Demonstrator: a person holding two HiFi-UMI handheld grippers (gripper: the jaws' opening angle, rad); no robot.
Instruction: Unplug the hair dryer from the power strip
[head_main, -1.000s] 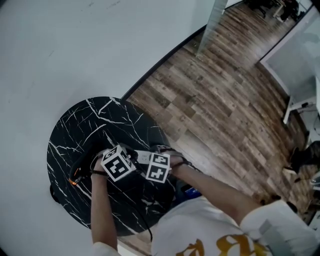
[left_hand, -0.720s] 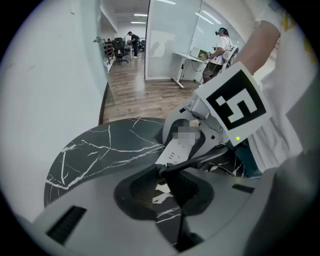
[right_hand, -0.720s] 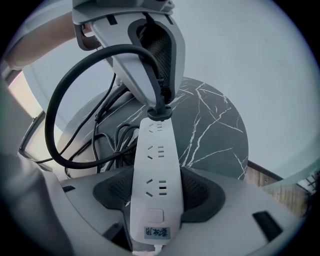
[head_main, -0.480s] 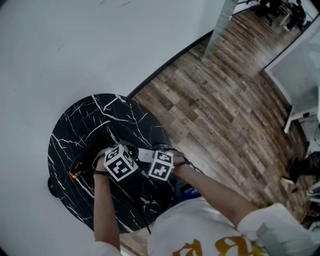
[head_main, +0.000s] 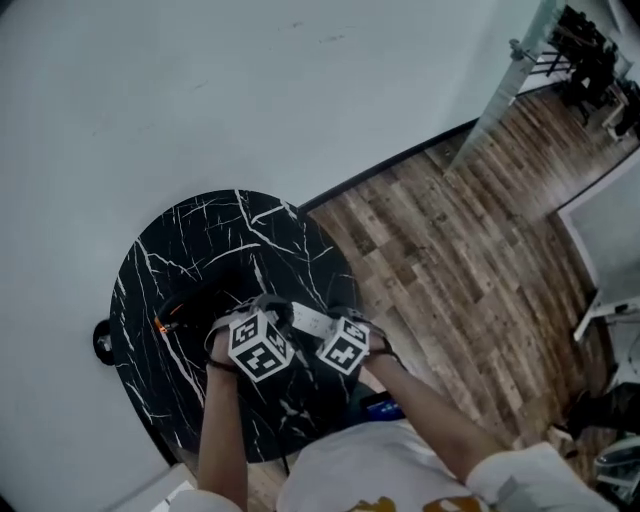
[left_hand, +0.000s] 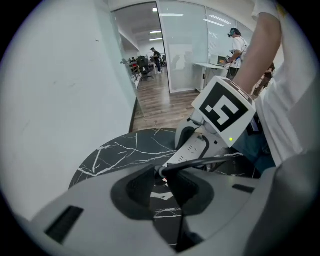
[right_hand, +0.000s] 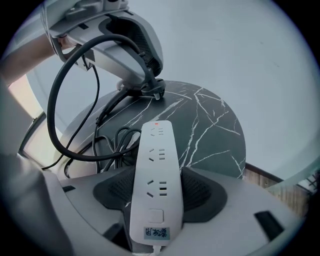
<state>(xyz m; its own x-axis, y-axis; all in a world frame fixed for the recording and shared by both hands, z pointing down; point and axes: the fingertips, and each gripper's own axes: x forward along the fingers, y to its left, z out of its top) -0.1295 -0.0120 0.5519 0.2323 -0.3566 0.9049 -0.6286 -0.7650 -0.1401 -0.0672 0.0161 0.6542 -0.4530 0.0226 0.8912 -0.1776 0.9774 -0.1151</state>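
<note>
Plug (right_hand: 156, 94) is out, clenched in your left gripper (left_hand: 162, 173); with the right gripper (right_hand: 157, 192) clamping the strip (right_hand: 156, 150), lift away without snagging the cord (right_hand: 55, 115).

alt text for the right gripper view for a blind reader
The right gripper clamps a white power strip with its sockets empty. Above it, the left gripper holds a black plug clear of the strip, its cable looping down onto a black marble table.
</note>
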